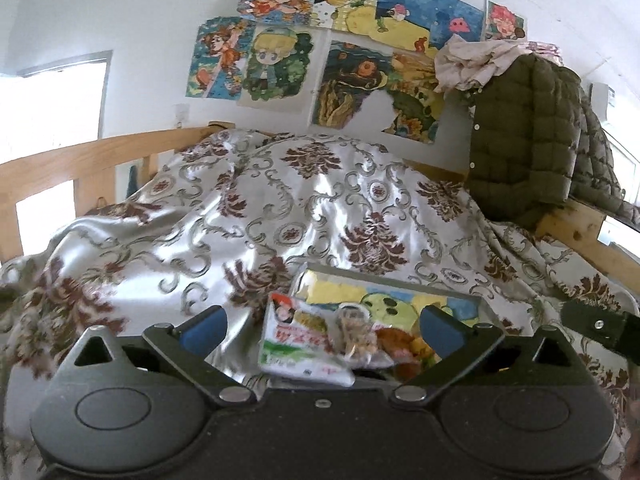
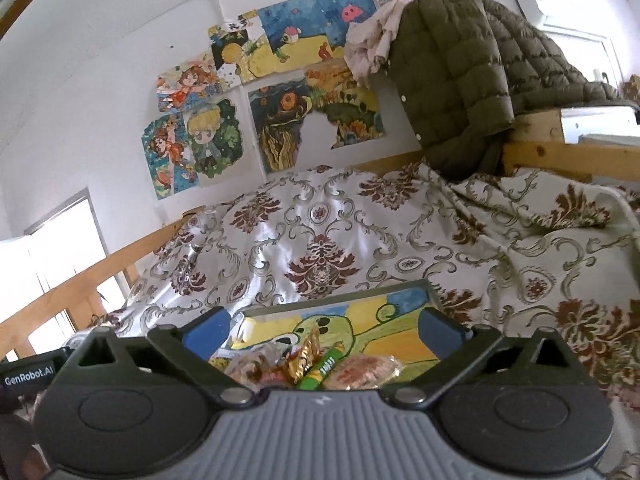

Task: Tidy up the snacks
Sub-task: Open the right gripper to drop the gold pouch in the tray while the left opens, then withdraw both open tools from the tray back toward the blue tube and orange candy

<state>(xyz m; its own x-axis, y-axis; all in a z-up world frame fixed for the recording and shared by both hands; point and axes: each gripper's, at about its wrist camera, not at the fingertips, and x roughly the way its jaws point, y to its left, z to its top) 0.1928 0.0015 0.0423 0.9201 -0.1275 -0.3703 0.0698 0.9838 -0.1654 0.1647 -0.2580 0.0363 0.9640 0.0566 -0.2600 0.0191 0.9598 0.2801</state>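
On the bed, over a patterned silvery blanket (image 1: 248, 216), lies a shallow tray (image 1: 472, 300) lined with a painted picture, and that is where the snacks are gathering. Going by what lies there, the job looks partly done: several packets already sit in the tray, though loosely heaped rather than lined up, and whether more snacks wait outside the views cannot be told.

Left first. The left gripper (image 1: 322, 326) has its blue fingers (image 1: 204, 330) spread wide and released, holding nothing. Between them, nearer the camera, a white packet (image 1: 296, 344) with red and green print lies at the tray's left edge, partly hanging over it. Just right of it sit a small clear bag (image 1: 356, 338) of something brownish and an orange-red packet (image 1: 400, 346), touching one another. None of these touches either finger.

On the right, the right gripper (image 2: 324, 326) is likewise spread and empty, hovering at the tray's near end. Low between its fingers (image 2: 438, 326) lie a pinkish round snack in clear wrap (image 2: 248, 370), a gold-wrapped sweet (image 2: 306, 356), a green tube-shaped packet (image 2: 324, 366) and another pale wrapped biscuit (image 2: 366, 372), bunched close together. The far part of the tray is bare painted paper. Tidying the bunched packets seems to be what remains.
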